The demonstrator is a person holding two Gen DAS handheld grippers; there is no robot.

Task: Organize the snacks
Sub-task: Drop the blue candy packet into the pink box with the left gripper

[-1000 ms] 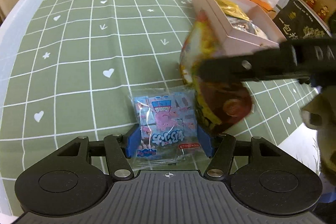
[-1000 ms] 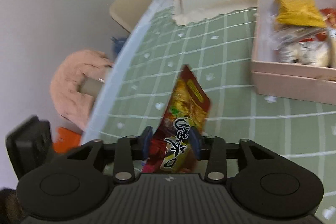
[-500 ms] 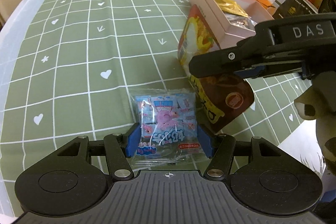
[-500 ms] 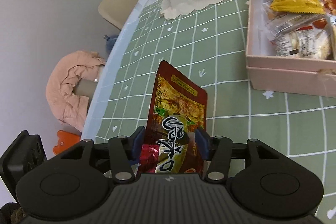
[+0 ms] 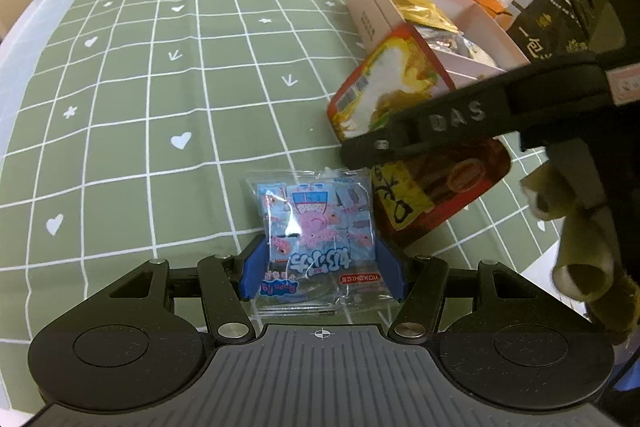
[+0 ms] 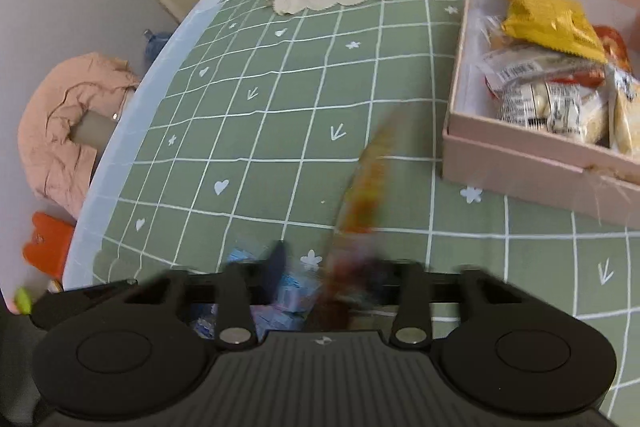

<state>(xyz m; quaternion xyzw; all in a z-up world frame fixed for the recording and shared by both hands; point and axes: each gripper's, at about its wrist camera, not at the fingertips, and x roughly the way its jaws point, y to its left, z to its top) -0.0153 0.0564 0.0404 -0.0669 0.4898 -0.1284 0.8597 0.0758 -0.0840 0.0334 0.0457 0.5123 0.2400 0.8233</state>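
While the table under its green checked cloth carried everything in reach, the pink box stood toward its far right side, already holding several wrapped snacks. Just short of that box the red noodle packet hung clear of the cloth, tilted, in the right tool; its jaws had just been closing, and they stood narrow on the packet's lower end, though blur hid the contact itself. Smallest, the clear Peppa Pig sweets bag lay flat on the cloth between the blue pads of the left tool, which stood fairly wide and appeared to press the bag's sides. Judged from this, the step in hand was carrying the packet to the box. The next move called for lifting it over the near wall before release.
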